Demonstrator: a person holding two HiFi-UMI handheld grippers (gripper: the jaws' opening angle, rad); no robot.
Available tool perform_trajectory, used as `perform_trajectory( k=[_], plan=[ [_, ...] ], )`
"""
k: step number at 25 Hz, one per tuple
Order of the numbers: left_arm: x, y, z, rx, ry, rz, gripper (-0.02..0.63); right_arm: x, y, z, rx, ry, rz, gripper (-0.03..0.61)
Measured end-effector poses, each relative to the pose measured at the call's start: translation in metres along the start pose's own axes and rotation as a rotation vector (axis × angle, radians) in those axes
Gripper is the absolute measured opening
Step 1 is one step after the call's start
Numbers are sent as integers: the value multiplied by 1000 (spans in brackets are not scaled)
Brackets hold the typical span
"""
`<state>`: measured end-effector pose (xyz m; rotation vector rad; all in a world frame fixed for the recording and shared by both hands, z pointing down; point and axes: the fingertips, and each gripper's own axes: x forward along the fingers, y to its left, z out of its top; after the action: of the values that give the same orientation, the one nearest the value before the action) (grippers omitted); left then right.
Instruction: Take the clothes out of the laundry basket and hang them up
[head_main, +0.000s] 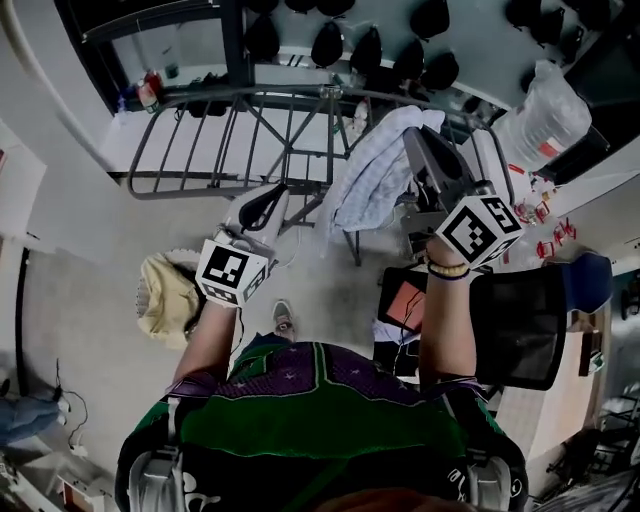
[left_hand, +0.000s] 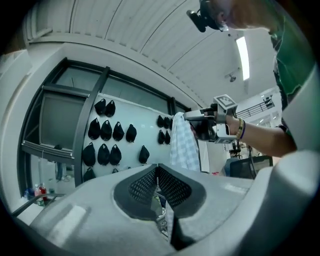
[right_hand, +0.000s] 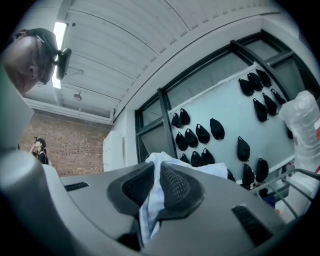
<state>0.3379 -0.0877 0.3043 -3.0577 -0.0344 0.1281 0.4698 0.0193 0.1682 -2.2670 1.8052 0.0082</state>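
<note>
The right gripper (right_hand: 156, 176) has its fingers clamped on a pale checked cloth (right_hand: 152, 205) — only the left gripper view shows it hanging loose beneath them. The left gripper (left_hand: 157, 175) has its fingers together, empty. The head view alone shows the drying rack (head_main: 230, 150) and, on the floor, the laundry basket (head_main: 168, 298).

Dim, fisheye-warped views with dark corners; a ceiling strip light (left_hand: 243, 52) glares, perhaps the main source.
</note>
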Motion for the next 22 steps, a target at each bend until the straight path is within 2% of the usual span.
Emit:
perform_trajectory(
  k=[4,11,15,22],
  plan=[
    [27,30,5,-12,-29,-29,18,31,-14,35,-43,-41,-30,37],
    [46,89,7,-37,-53,-16,18,98,-16,98,-125,-108,-18,37],
    [55,115,2,-47,-34,6,19,132,-25,113,-112,-124,19,37],
    [57,120,-3,-33,-30,63,18,154,-38,123,-98,-158,72,37]
  ],
)
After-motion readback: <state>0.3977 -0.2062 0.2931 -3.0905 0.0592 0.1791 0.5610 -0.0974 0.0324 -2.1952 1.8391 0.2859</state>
